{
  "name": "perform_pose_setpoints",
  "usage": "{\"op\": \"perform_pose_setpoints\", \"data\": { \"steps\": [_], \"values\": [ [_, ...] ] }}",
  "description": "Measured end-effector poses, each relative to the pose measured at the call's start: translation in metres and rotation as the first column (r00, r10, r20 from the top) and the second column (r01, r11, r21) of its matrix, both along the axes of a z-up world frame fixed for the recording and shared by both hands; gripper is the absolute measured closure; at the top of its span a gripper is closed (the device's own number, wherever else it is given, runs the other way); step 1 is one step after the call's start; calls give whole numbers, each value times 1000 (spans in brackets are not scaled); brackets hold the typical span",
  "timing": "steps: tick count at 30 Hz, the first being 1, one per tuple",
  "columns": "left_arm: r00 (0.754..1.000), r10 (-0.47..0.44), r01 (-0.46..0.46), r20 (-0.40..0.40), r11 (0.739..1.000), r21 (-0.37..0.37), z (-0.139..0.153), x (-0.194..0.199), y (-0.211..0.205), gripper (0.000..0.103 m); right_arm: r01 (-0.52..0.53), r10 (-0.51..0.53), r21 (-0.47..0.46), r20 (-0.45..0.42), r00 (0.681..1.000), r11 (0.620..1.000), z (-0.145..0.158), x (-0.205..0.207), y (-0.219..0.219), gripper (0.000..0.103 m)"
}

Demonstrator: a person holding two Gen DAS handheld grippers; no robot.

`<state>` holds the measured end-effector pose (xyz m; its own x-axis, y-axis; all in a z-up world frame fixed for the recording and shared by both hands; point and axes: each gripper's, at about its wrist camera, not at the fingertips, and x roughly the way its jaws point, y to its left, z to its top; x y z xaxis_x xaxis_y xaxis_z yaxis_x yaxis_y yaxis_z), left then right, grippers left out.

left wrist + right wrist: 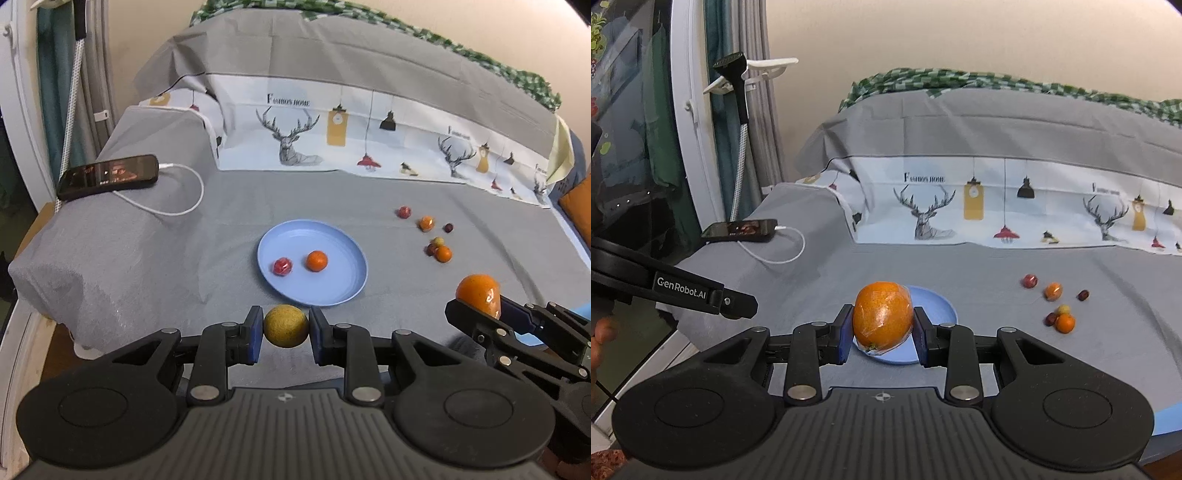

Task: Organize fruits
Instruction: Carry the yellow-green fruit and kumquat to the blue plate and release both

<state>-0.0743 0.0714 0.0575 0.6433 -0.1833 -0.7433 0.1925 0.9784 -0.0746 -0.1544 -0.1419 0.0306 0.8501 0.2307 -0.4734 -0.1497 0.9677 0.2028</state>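
Nearest, just this side of the round pale-blue plastic plate [354,275], the left gripper [286,326] has its blue pads closed snugly on a small, round, dull-yellow fruit [286,326], held at its middle. To the plate's right, the right gripper [882,325] is clamped on a larger orange citrus fruit in clear film wrap [882,319], gripped across its width. Both fruits look light and firm, but the film looks slick, so I'd expect the orange one could slip or twist if the squeeze loosens; a hold across the widest part seems safest. On the plate lie a small red fruit [283,266] and a small orange fruit [317,260], leaving bare room toward its right and near sides. Beyond the plate's right, a loose cluster of small fruits [430,234] waits on the grey cloth [221,229]. Left of the plate, a black phone [109,176] with a white cable sits on a raised cushion, well clear. The plate's low rim should be an easy edge to clear.
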Motion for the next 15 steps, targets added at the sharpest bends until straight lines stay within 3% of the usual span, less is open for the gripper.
{"op": "perform_pose_setpoints", "data": {
  "steps": [15],
  "values": [
    [998, 11, -10, -59, 1000, 20, -20, 62, -11, 74, -8, 8, 5, -89, 996, 1000, -26, 47, -2, 69]
  ]
}}
